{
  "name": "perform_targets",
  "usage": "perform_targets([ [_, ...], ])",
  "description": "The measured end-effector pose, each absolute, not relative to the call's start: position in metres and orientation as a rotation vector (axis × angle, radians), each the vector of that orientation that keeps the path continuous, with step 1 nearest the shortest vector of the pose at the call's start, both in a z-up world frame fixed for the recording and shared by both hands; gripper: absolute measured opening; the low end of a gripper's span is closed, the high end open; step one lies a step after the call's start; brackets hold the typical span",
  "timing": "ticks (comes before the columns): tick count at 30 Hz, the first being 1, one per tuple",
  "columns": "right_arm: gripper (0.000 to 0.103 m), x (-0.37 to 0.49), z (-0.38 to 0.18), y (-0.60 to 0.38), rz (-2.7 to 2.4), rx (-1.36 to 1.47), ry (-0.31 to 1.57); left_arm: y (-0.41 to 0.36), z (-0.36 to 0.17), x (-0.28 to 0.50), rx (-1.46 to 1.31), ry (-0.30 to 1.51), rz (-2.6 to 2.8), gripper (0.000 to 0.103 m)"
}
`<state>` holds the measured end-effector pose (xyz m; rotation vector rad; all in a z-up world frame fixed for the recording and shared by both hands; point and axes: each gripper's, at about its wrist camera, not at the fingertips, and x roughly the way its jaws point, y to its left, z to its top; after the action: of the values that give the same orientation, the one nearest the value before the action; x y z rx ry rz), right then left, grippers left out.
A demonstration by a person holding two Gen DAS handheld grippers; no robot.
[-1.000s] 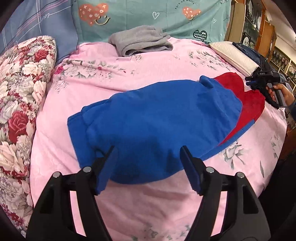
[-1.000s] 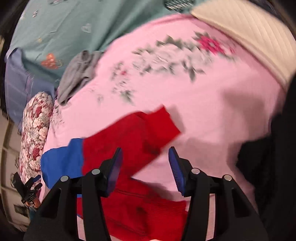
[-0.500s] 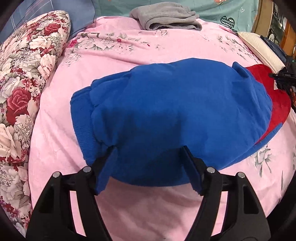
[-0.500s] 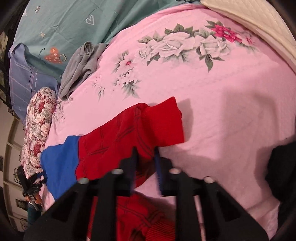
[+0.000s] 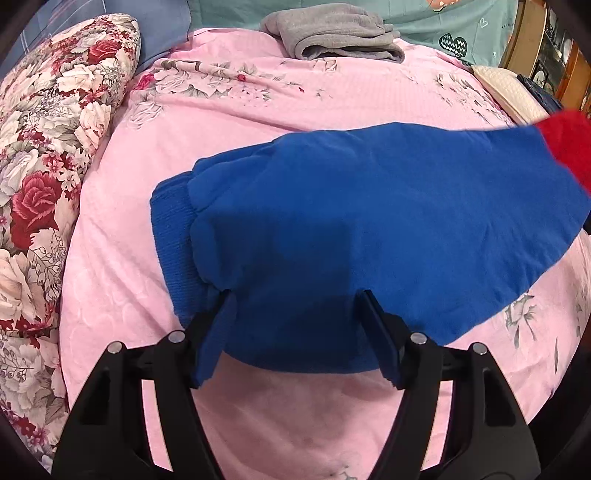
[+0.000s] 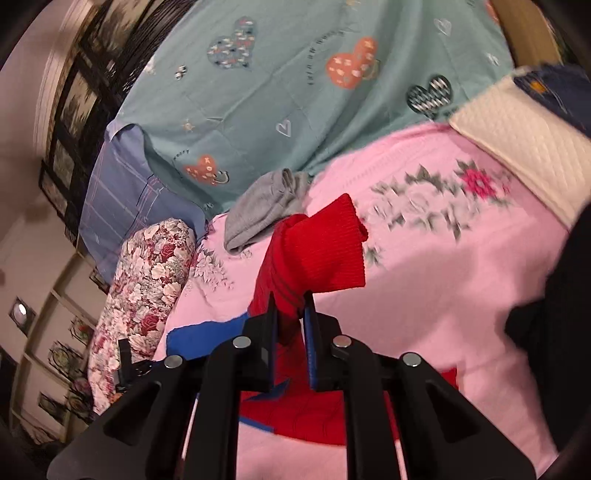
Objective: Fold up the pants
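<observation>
The pants, blue [image 5: 369,221] at the waist end and red at the legs, lie on the pink floral bedsheet [image 5: 177,122]. My left gripper [image 5: 297,297] stands open low over the blue part's near edge. Blue cloth lies between its wide-set fingers, and the pads do not pinch it. My right gripper [image 6: 290,302] is shut on a red leg just below its ribbed cuff [image 6: 325,251] and holds it up off the bed. The raised red end [image 5: 569,147] shows at the right edge of the left wrist view. More red fabric [image 6: 314,417] lies under the right gripper.
A folded grey garment [image 5: 332,33] sits at the far side of the bed. A floral pillow [image 5: 44,184] lines the left side. A teal heart-print cover [image 6: 295,92] stands behind, and a cream quilted cushion [image 6: 517,147] with dark cloth lies at the right.
My right gripper closed on the red leg and lifted it off the sheet. My left gripper moved closer and lower over the blue part, its jaws staying wide.
</observation>
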<state>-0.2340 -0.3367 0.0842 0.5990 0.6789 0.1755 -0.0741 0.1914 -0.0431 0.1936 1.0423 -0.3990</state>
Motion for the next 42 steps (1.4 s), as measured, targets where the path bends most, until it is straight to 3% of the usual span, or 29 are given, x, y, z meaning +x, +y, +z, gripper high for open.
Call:
perform_targets([
  [5,0.012,-0.254,-0.016,-0.361,0.065,0.781,0.846,0.193,-0.044,-0.072,0.189,1.052,-0.4,0.07],
  [7,0.013,-0.254,-0.036,-0.362,0.051,0.765,0.904,0.191,-0.044,-0.073,0.201,1.058,-0.393,0.07],
  [9,0.02,-0.259,-0.036,-0.365,0.067,0.793,0.908,0.191,-0.044,-0.073,0.21,1.063,-0.385,0.07],
  [10,0.026,-0.265,-0.031,-0.369,0.072,0.821,0.893,0.191,-0.044,-0.072,0.209,1.067,-0.384,0.07],
  [12,0.06,-0.279,-0.021,-0.377,0.035,0.823,0.857,0.193,-0.044,-0.071,0.204,1.069,-0.381,0.07],
  [19,0.06,-0.278,-0.048,-0.391,0.003,0.896,0.892,0.192,-0.047,-0.072,0.213,1.073,-0.351,0.071],
  [28,0.058,-0.245,-0.073,-0.391,0.169,1.112,0.798,0.191,-0.048,-0.072,0.223,1.084,-0.312,0.071],
  [29,0.053,-0.246,-0.072,-0.391,0.171,1.106,0.788,0.191,-0.048,-0.073,0.222,1.086,-0.308,0.071],
  [30,0.037,-0.246,-0.072,-0.391,0.171,1.106,0.788,0.191,-0.048,-0.073,0.222,1.086,-0.306,0.071],
  [32,0.033,-0.248,-0.063,-0.387,0.136,0.988,0.807,0.191,-0.048,-0.074,0.227,1.086,-0.305,0.071],
  [35,0.034,-0.258,-0.063,-0.389,0.14,0.984,0.832,0.19,-0.049,-0.073,0.233,1.085,-0.301,0.071],
  [36,0.041,-0.261,-0.064,-0.39,0.156,0.999,0.835,0.189,-0.049,-0.073,0.238,1.083,-0.298,0.071],
  [39,0.08,-0.271,-0.067,-0.401,0.106,1.134,0.793,0.19,-0.049,-0.073,0.235,1.076,-0.296,0.071],
  [42,0.086,-0.264,-0.064,-0.402,0.077,1.158,0.793,0.191,-0.05,-0.075,0.221,1.066,-0.295,0.07],
])
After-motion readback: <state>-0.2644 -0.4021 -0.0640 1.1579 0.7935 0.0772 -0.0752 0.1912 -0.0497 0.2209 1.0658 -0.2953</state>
